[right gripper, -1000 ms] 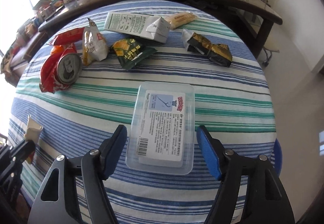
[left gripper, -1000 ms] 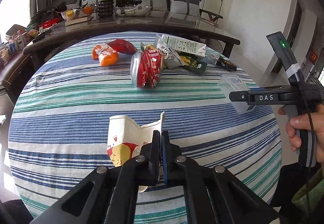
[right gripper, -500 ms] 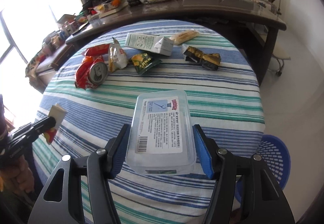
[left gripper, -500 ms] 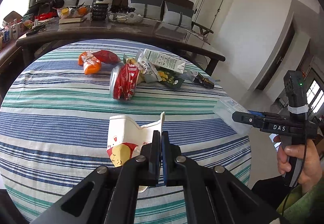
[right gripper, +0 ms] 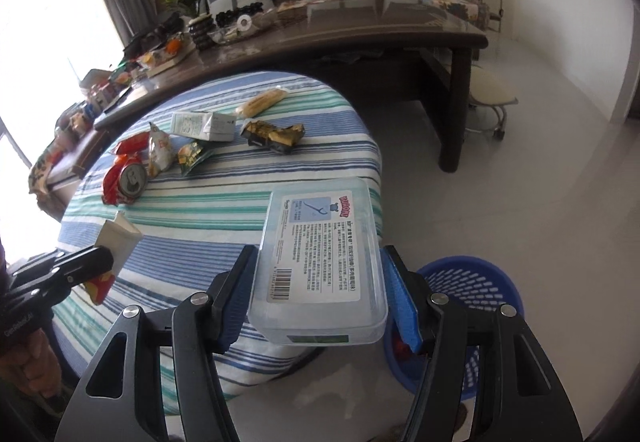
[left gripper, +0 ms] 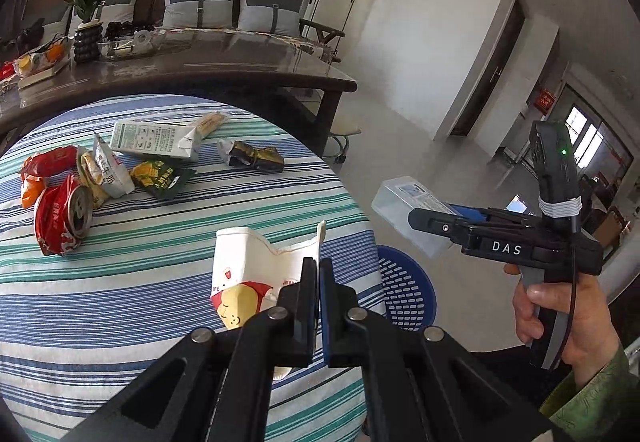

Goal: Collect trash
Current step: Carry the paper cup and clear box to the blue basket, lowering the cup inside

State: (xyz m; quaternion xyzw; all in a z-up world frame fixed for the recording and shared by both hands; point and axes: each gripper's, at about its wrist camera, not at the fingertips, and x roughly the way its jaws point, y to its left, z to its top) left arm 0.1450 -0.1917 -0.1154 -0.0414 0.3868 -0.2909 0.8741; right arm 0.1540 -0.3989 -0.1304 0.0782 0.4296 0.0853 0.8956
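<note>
My left gripper is shut on a torn white paper cup and holds it above the striped table's right edge; the cup also shows in the right wrist view. My right gripper is shut on a clear plastic box with a printed label, held off the table's edge above the floor, beside a blue perforated bin. The box and bin also show in the left wrist view.
On the striped tablecloth lie a crushed red can, a milk carton, several snack wrappers and a dark gold wrapper. A dark curved table and a stool stand behind.
My right gripper closed on the plastic box and carried it right, off the table toward the blue bin. My left gripper swung right with the paper cup still held.
</note>
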